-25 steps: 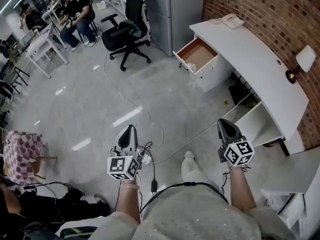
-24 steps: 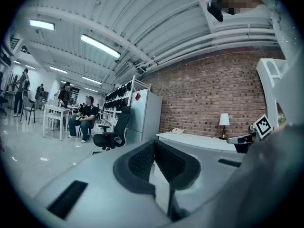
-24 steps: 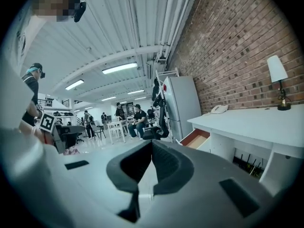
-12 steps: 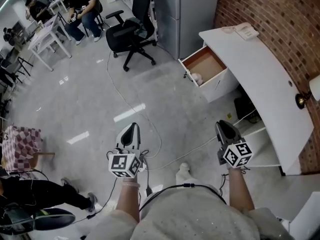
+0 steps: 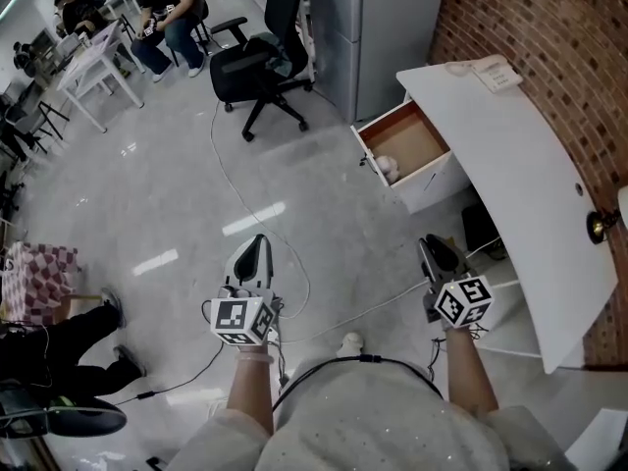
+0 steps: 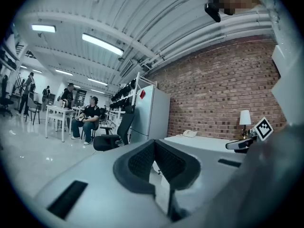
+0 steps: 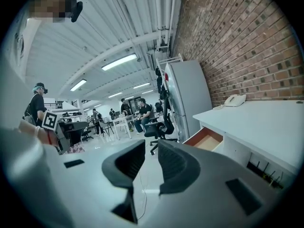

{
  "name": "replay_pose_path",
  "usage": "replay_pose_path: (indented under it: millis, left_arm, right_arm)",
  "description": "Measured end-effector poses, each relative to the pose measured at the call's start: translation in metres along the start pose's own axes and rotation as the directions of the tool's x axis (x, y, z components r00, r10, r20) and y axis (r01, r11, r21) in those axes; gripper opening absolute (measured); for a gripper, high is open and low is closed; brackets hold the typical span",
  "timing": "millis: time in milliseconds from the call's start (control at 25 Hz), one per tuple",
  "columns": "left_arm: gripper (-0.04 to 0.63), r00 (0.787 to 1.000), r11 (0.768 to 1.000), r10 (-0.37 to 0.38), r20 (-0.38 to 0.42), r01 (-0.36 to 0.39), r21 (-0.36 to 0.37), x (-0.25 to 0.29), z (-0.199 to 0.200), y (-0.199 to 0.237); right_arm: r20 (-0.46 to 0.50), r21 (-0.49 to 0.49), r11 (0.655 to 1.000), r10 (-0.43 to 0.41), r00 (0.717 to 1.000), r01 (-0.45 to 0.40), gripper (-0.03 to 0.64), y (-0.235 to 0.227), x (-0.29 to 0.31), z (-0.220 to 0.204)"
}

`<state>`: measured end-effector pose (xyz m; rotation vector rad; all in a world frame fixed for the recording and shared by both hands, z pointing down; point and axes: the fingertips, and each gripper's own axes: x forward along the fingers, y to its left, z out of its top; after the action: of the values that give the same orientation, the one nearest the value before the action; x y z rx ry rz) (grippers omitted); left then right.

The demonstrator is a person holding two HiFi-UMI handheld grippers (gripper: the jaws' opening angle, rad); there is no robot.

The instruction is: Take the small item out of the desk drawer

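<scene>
The white desk (image 5: 520, 165) stands along the brick wall, and its drawer (image 5: 407, 143) is pulled open, showing a brown bottom. A small white item (image 5: 389, 168) lies in the drawer's near corner. My left gripper (image 5: 257, 247) is held over the floor, far from the desk, with its jaws shut and empty (image 6: 153, 144). My right gripper (image 5: 433, 247) is short of the drawer and points toward it. Its jaws have just been opening and stand a little apart with nothing between them (image 7: 152, 148). The drawer (image 7: 207, 140) shows ahead in the right gripper view.
A black office chair (image 5: 257, 67) and a tall grey cabinet (image 5: 378, 23) stand beyond the drawer. A white cable (image 5: 294, 253) runs across the floor between the grippers. A telephone (image 5: 496, 73) lies on the desk's far end. People sit at tables (image 5: 162, 8) at the back left.
Both grippers have moved forward over the floor with the person, and the desk and open drawer have come nearer. A leg has come into view at the lower left.
</scene>
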<state>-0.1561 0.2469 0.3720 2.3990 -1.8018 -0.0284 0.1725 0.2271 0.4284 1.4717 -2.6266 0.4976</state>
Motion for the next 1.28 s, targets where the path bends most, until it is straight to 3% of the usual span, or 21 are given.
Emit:
replay_pose_path:
  millis: [600, 880, 1280]
  left_arm:
    - [-0.002, 0.998, 0.999, -0.032, -0.062, 0.034, 0.020, 0.073, -0.016, -0.002]
    - [-0.002, 0.995, 0.997, -0.076, -0.061, 0.076, 0.002, 0.157, -0.009, 0.008]
    - [-0.002, 0.977, 0.983, -0.180, -0.117, 0.181, -0.004, 0.268, -0.014, 0.013]
  right_arm:
    - [-0.033, 0.043, 0.999, -0.003, 0.999, 0.004, 0.095, -0.043, 0.047, 0.000]
    - [-0.077, 0.050, 0.998, -0.027, 0.997, 0.031, 0.097, -0.076, 0.093, 0.009]
    - [-0.148, 0.093, 0.992, -0.072, 0.986, 0.086, 0.100, -0.119, 0.161, 0.012]
